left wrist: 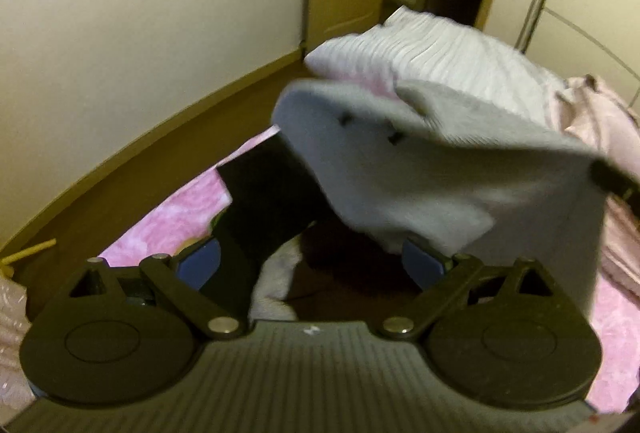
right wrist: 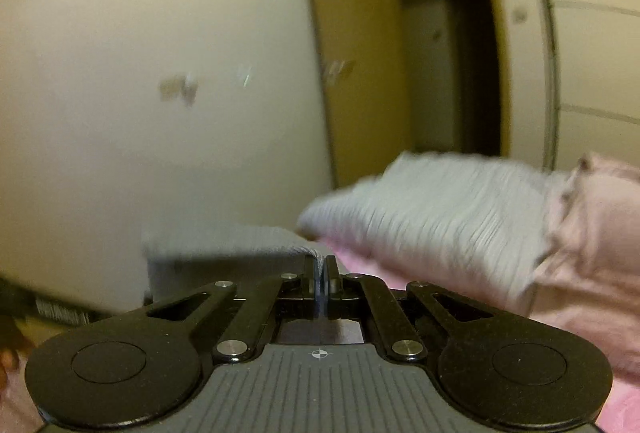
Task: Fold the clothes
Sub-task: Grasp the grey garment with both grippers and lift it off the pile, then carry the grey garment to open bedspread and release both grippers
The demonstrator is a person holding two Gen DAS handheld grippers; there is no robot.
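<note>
Lifting the grey garment [left wrist: 460, 185] off the pink fleecy bedding [left wrist: 168, 221] looked like the step in hand, a carry before any fold. Nearest, the right gripper [right wrist: 320, 273] had its jaws pinched tight on a ribbed hem of that grey cloth. The left gripper [left wrist: 312, 261] stood wide apart under the drooping knit, gripping nothing visible. The next move probably called for catching a second corner and spreading the cloth flat. Farther back lay a ribbed grey pile [right wrist: 432, 209], soft and rumpled, with a pale pink garment [right wrist: 592, 233] at its right, then cream walls
</note>
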